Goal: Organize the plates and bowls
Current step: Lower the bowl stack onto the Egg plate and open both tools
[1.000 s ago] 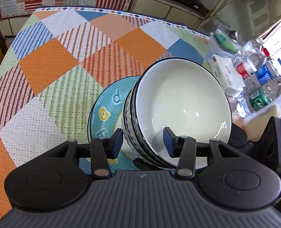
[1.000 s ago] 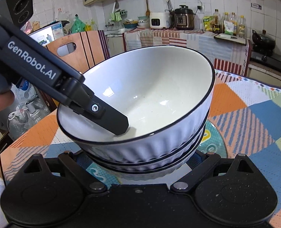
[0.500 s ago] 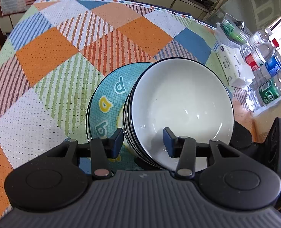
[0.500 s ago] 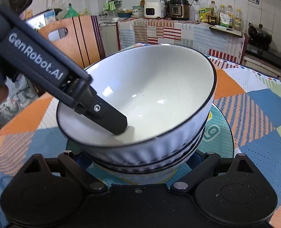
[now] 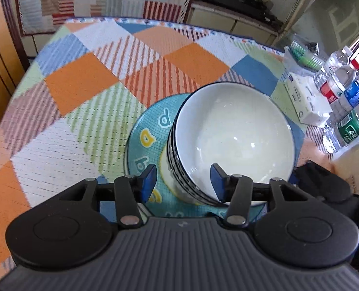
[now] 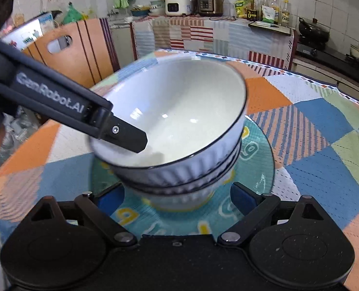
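Observation:
A stack of white ribbed bowls with dark rims (image 5: 230,140) (image 6: 179,121) stands on a teal plate with letter prints (image 5: 150,131) (image 6: 257,160) on the patchwork tablecloth. My left gripper (image 5: 183,183) straddles the near rim of the stack, one pad inside the top bowl and one outside, with a gap at the outer pad; its finger (image 6: 128,138) shows inside the bowl in the right wrist view. My right gripper (image 6: 177,197) is open, its blue pads on either side of the stack's base above the plate.
Water bottles (image 5: 342,97), a tissue pack (image 5: 303,97) and a bag (image 5: 300,51) stand at the table's right edge. A wooden chair (image 6: 75,48) is behind the table on the left. A kitchen counter with appliances (image 6: 203,0) lies beyond.
Both grippers have drawn back a little from the stack. The left gripper's pads have spread wider around the rim. The bowls and plate look lower and farther off in the right wrist view.

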The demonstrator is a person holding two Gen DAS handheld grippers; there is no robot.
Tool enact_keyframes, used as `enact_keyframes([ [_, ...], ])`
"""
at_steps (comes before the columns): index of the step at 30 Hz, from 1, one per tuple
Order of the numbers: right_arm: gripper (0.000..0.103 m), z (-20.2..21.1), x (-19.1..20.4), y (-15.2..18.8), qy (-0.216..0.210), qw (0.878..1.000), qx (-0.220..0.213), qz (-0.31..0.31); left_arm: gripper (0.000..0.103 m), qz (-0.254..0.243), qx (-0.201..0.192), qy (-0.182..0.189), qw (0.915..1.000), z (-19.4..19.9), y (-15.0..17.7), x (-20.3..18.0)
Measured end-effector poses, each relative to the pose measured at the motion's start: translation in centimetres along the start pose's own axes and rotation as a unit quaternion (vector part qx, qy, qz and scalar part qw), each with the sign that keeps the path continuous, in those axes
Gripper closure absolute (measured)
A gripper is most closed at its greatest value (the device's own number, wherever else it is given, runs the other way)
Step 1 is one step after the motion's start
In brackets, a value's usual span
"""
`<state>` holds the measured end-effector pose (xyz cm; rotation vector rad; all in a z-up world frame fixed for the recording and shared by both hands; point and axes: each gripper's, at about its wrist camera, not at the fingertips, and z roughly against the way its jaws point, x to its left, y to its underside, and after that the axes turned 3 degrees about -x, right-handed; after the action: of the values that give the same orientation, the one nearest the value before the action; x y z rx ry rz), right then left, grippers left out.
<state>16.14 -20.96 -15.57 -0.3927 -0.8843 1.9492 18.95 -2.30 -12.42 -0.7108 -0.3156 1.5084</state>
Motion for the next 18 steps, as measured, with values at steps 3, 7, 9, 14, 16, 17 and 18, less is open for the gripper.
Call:
enact_keyframes([
  [3,0.006,2.4,0.3,0.0,0.016,1.0,-0.007,-0.003,0.054,-0.016,-0.016,-0.004,0.9997,2.4,0.2,-0.6],
  [7,0.006,5.1,0.3,0.2,0.028,0.999,-0.027,-0.016,0.054,-0.043,-0.023,-0.014,0.9987,5.5,0.5,-1.5],
  [9,0.006,5.8,0.1,0.2,0.036,0.998,-0.028,-0.033,0.054,-0.041,-0.026,-0.006,0.9988,7.0,0.6,-1.6],
  [14,0.006,7.7,0.1,0.0,0.058,0.996,-0.018,-0.061,0.05,-0.055,-0.043,-0.012,0.9975,10.2,1.3,-2.0],
  [16,0.006,8.8,0.3,-0.1,0.069,0.995,-0.012,-0.066,0.049,-0.056,-0.045,-0.011,0.9974,11.2,1.6,-2.0],
  [17,0.006,9.5,0.5,-0.2,0.069,0.995,-0.016,-0.067,0.049,-0.056,-0.046,-0.008,0.9973,11.7,1.9,-2.0],
  [18,0.006,10.1,0.7,-0.3,0.071,0.995,-0.018,-0.068,0.049,-0.059,-0.047,-0.006,0.9971,12.2,2.1,-2.0],
])
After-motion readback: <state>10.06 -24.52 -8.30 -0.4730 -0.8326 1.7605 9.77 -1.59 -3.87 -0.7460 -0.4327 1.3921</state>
